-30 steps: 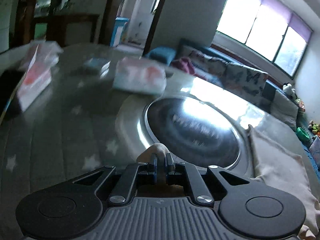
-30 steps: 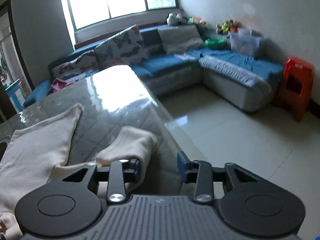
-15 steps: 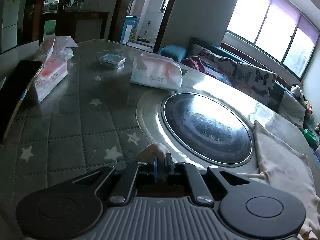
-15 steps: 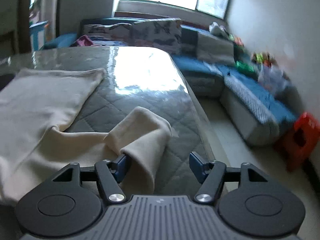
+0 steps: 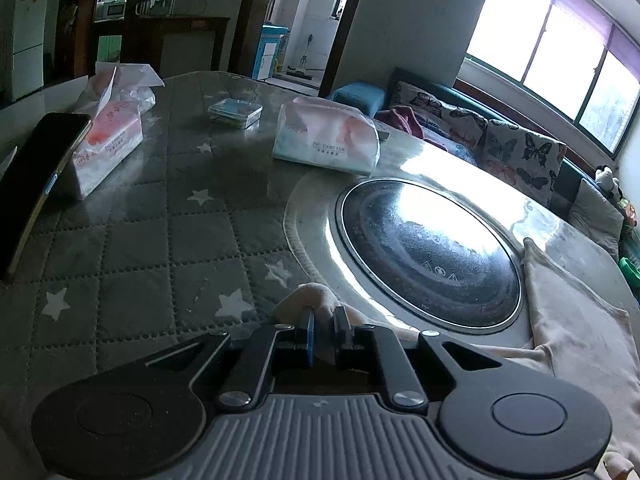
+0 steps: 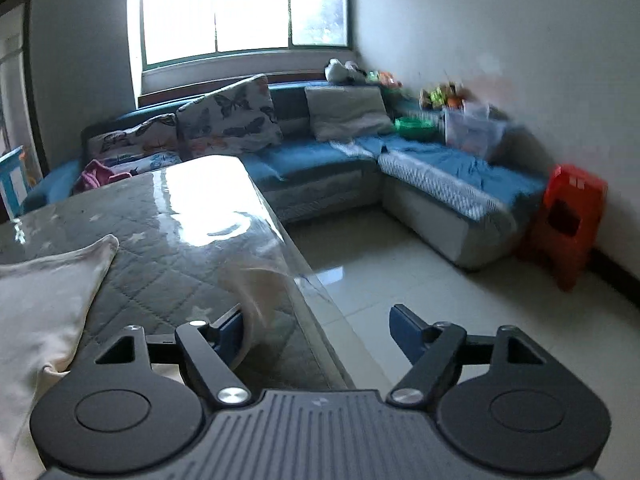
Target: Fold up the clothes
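Nearby, tissue packs (image 5: 326, 142) flank the left tool (image 5: 325, 334) pinching cloth (image 5: 310, 300); right tool (image 6: 316, 330) wide.

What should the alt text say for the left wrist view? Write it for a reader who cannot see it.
The left gripper has its fingers pinched on a fold of a cream garment at the near edge of a quilted, star-patterned table. Beyond lie a round black cooktop, two tissue packs and a phone leaning at the left.
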Demonstrator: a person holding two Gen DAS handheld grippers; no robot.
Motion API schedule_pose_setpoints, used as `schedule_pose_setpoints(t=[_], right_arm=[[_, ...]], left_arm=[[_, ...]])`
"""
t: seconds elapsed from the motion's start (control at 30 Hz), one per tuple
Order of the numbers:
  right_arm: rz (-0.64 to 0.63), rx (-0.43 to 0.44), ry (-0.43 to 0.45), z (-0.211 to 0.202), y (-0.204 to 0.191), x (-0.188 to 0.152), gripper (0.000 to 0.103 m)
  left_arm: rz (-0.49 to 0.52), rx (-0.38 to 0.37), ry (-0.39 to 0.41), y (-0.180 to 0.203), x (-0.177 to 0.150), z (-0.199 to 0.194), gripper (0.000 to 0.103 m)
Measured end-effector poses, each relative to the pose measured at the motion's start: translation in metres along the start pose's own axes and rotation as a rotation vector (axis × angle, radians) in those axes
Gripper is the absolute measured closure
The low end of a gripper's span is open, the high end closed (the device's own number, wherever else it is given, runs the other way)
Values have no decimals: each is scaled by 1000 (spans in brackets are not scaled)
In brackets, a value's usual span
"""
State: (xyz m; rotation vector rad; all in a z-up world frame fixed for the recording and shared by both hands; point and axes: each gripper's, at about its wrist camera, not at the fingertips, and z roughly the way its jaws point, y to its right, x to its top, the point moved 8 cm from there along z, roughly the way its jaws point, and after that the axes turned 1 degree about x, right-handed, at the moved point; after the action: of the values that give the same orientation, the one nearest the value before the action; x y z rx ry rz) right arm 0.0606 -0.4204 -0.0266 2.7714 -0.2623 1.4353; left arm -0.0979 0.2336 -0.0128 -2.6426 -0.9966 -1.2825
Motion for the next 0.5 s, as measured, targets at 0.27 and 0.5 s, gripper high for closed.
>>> schedule_pose_setpoints(t=[0.27, 0.5], right_arm=[[-15, 29, -6, -11, -2, -6, 25], [-107, 127, -21, -17, -47, -14, 24]], left_arm=[[3, 70, 40, -11, 17, -1, 85], [-16, 90, 84, -26, 32, -17, 75]])
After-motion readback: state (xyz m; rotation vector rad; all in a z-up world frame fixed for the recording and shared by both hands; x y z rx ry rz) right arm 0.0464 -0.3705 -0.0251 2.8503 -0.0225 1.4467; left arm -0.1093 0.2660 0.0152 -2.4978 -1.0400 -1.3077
